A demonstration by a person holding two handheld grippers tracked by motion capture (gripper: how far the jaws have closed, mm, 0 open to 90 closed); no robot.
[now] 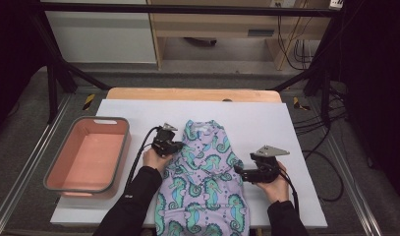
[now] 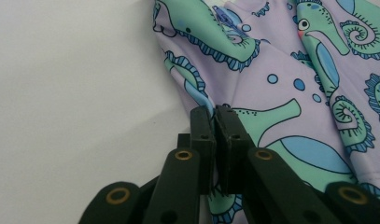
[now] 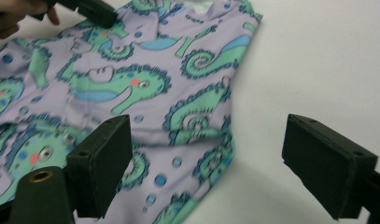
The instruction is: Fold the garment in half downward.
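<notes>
Flat on white sheet, lilac seahorse-print garment (image 1: pixel 207 182), left claw (image 2: pixel 214 112) pinching its edge, right claw (image 3: pixel 206 163) open.

Left forearm: comes in from the bottom edge, angled up and to the right.
Left hand (image 1: pixel 152 158): wrapped round the rear of its tool.
Left gripper (image 2: pixel 214 122): jaws pressed together, seemingly with a thin fold pinched between them.
Right hand (image 1: pixel 274 181): holds its tool from below.
Right gripper (image 3: pixel 211 163): jaws spread wide, pointing left.
</notes>
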